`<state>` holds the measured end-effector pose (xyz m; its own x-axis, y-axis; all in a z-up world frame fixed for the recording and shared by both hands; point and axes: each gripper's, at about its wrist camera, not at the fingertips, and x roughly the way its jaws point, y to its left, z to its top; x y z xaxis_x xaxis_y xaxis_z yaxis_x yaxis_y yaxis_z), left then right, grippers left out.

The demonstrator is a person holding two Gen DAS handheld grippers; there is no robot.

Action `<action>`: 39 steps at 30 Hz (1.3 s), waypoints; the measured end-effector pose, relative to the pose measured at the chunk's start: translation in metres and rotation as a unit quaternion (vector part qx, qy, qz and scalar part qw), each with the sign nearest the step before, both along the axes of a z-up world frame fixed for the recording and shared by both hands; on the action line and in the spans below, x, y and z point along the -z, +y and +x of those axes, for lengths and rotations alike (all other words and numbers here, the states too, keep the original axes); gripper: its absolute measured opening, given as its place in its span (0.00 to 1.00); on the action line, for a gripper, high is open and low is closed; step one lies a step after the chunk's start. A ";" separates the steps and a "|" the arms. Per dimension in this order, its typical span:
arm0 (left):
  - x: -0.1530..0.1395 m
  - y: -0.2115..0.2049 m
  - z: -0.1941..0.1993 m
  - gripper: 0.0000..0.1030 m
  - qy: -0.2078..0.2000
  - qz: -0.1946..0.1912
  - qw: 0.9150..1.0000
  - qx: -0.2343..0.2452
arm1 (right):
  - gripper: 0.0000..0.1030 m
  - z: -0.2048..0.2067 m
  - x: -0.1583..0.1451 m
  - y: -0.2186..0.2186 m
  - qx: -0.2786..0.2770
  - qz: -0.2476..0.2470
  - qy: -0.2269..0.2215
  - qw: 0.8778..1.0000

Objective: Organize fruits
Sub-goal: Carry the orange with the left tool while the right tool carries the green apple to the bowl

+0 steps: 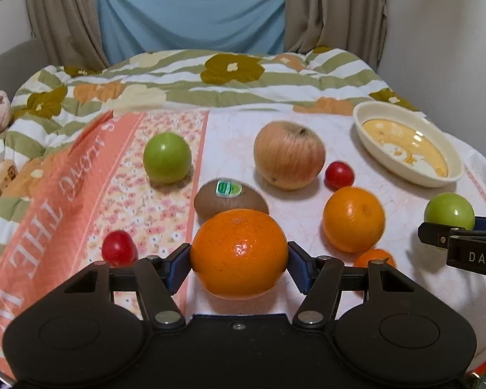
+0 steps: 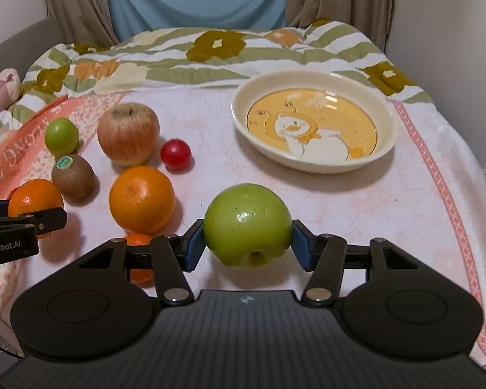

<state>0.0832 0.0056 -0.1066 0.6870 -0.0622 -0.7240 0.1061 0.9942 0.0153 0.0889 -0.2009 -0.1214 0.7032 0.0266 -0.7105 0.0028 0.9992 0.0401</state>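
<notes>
Fruits: loose on the cloth (image 2: pixel 243 168), plate (image 2: pixel 314 162) empty.
Left gripper (image 1: pixel 239 261): clamps orange (image 1: pixel 239 253).
Right gripper (image 2: pixel 248 243): clamps green apple (image 2: pixel 248 223).
Risk: round skins may slip; neighbours may roll if nudged.

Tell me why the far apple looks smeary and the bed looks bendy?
Left wrist view: the streaky pink-red apple and small green apple are motion-blurred, while the big round orange in the left gripper is sharp with glare. Right wrist view: the fisheye lens curves the flowered quilt; lamp glare shines on the large green apple in the right gripper.
</notes>
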 end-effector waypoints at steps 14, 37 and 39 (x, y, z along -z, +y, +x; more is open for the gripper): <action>-0.081 -0.042 0.006 0.65 -0.051 -0.020 0.996 0.075 | 0.68 -0.006 -0.084 -0.032 0.038 0.009 -0.014 0.999; -0.064 -0.191 0.139 0.65 -0.049 -0.019 0.994 0.091 | 0.68 0.135 -0.087 -0.161 -0.059 0.005 -0.025 0.998; -0.054 -0.199 0.150 0.65 -0.045 -0.015 0.995 0.092 | 0.68 0.147 -0.078 -0.166 -0.068 0.003 -0.020 0.997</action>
<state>0.2327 -0.1931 -0.0524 0.7238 -0.2137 -0.6561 0.2855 0.9584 0.0028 0.2355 -0.3667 -0.0432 0.7204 0.1283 -0.6816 -0.1346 0.9899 0.0441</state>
